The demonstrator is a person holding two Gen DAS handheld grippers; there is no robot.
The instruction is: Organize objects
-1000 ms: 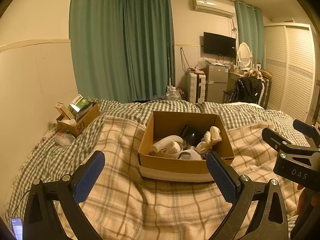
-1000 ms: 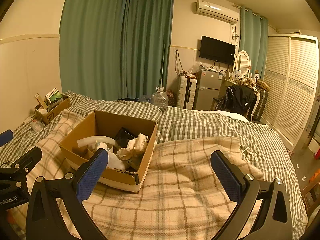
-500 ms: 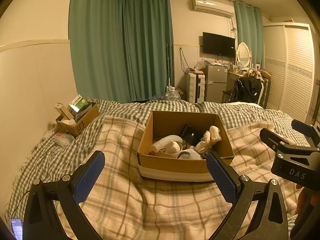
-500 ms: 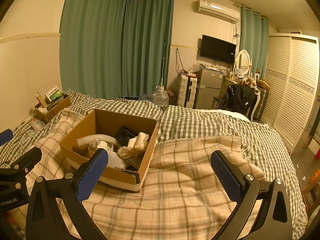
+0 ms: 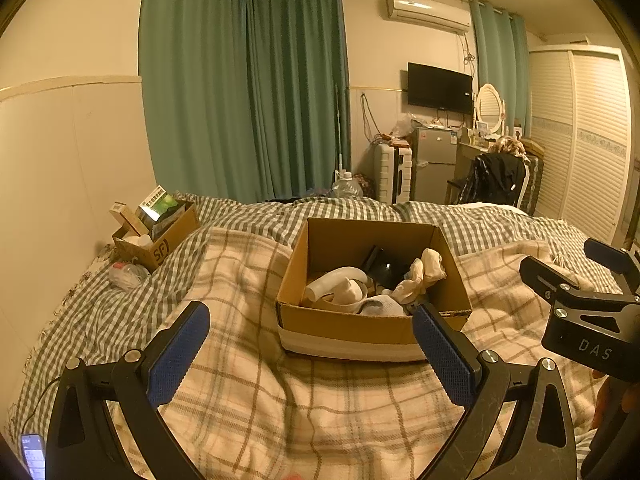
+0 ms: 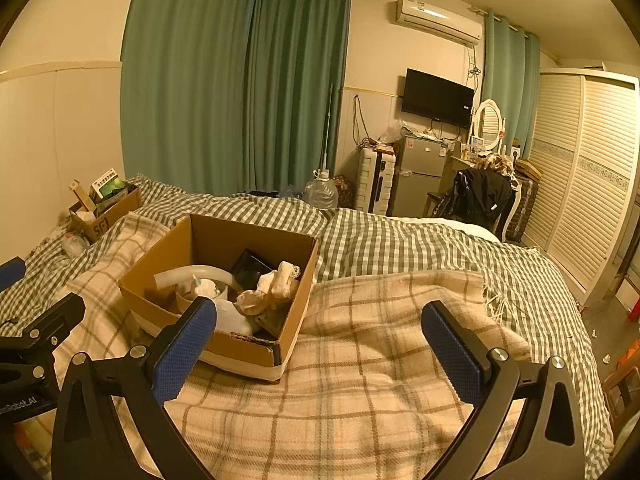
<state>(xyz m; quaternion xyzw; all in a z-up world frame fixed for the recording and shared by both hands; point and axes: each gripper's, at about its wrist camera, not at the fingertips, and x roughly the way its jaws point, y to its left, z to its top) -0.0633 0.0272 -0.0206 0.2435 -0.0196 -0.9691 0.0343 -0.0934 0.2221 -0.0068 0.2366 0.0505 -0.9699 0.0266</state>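
Note:
An open cardboard box (image 5: pixel 352 328) sits on the plaid blanket in the middle of the bed; it also shows in the right wrist view (image 6: pixel 252 350). Inside lie a white curved tube (image 5: pixel 334 278), a roll of tape (image 5: pixel 340 304), a black item (image 5: pixel 382 266), crumpled cream cloth (image 5: pixel 424 274) and a white sock (image 5: pixel 380 306). My left gripper (image 5: pixel 310 356) is open and empty, just short of the box's near wall. My right gripper (image 6: pixel 320 350) is open and empty, to the right of the box, above the blanket.
A smaller cardboard box (image 5: pixel 160 236) with packets stands at the far left by the wall, a crumpled plastic bag (image 5: pixel 126 274) beside it. A phone (image 5: pixel 34 454) lies at the bed's near left edge. Fridge, suitcase, chair and wardrobe stand beyond the bed.
Both grippers have drifted very slightly; the box sits a touch lower in both views. Nothing was taken hold of or let go.

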